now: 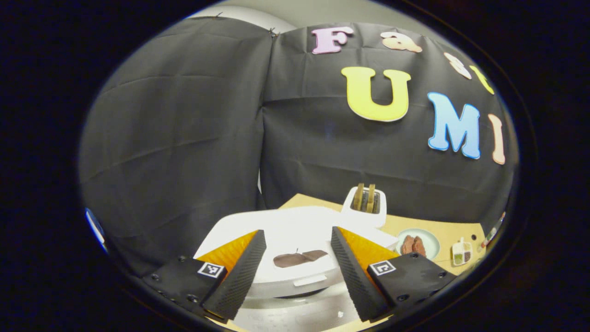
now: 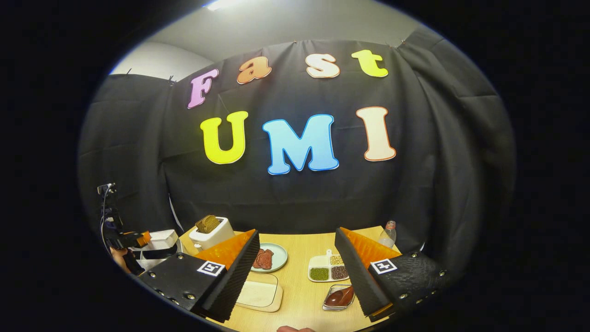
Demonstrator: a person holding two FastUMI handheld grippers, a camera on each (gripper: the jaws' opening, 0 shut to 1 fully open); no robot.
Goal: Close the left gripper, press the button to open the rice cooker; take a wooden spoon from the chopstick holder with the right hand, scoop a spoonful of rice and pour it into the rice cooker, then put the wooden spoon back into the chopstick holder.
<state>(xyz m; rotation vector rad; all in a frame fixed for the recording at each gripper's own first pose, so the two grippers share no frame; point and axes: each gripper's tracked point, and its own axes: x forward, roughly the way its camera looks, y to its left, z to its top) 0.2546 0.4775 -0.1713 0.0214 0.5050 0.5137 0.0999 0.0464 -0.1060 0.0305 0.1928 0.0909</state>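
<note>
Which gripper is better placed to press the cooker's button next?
Left. The left gripper hangs just above the rice cooker, lid down, though its jaws are open. The right gripper is over the divided dish, away from it.

Toaster [image 1: 365, 206] crowds behind rice cooker [image 1: 295, 258]; lid unobstructed.

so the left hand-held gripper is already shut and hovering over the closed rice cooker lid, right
Not quite. In the left gripper view the left hand-held gripper is open, its two fingers spread wide apart with the lid showing between them. The rest holds: it hovers over the white rice cooker, whose lid is closed.
</note>
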